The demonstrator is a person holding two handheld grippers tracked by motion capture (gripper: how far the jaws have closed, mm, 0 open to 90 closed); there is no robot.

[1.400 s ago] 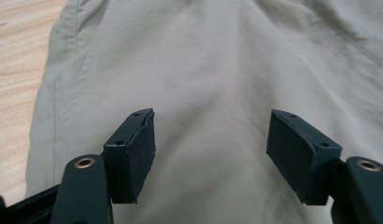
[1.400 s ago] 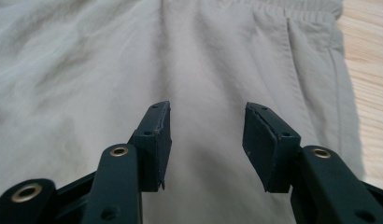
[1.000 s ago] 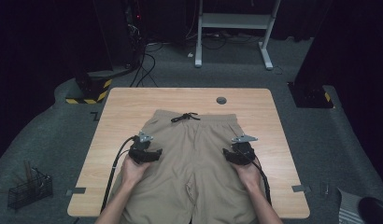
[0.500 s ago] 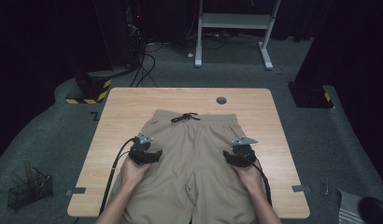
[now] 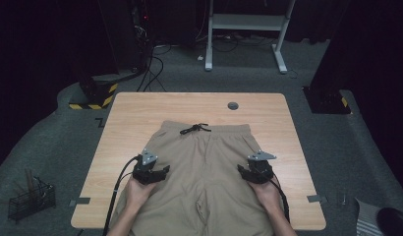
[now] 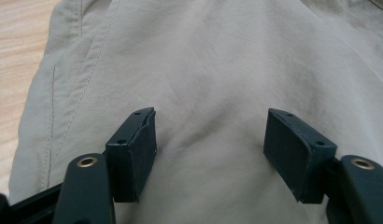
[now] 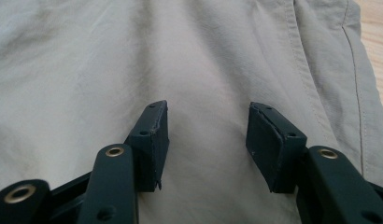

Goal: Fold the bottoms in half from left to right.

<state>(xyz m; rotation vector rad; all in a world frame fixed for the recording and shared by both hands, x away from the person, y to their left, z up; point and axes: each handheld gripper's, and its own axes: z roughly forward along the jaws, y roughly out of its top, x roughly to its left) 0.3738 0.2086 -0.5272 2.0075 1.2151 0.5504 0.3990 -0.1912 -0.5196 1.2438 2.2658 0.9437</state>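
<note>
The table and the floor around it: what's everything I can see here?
shorts: one, beige, spread flat on the table, waistband at the far side
drawstring: one, black, tied at the waistband
table: one, light wood
round cap: one, grey, near the table's far edge
wire basket: one, black, on the floor at the left
white frame: one, on the floor beyond the table
left gripper: one, black, open over the shorts
right gripper: one, black, open over the shorts
</note>
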